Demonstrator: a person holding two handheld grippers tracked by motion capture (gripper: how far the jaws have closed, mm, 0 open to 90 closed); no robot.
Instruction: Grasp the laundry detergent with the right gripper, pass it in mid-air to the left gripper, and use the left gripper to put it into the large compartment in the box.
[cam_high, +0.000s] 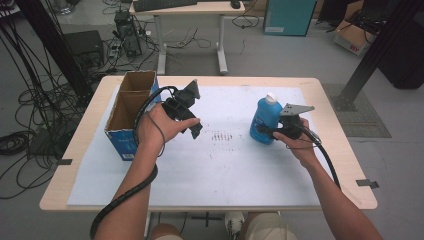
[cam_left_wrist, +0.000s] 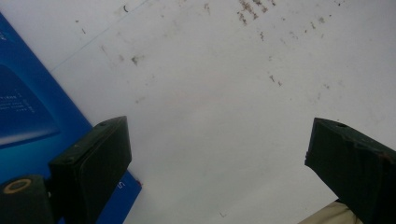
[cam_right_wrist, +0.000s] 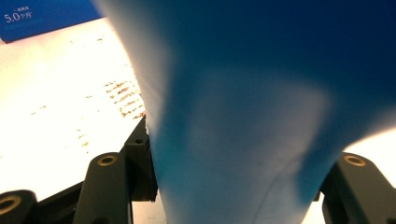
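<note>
Where the person's forearms come in, the right tongs (cam_high: 266, 131) are clamped on the lower body of the blue bottle (cam_high: 265, 120), which stands upright on the white mat (cam_high: 220, 165) of the worktop (cam_high: 345, 165); smooth plastic, likely slippery and a little squashy, heavier if full, so a low grip on the waist suits it; the left tongs (cam_high: 196, 129) hang wide with nothing between them; beyond them stands the cardboard box (cam_high: 131, 107).
</note>
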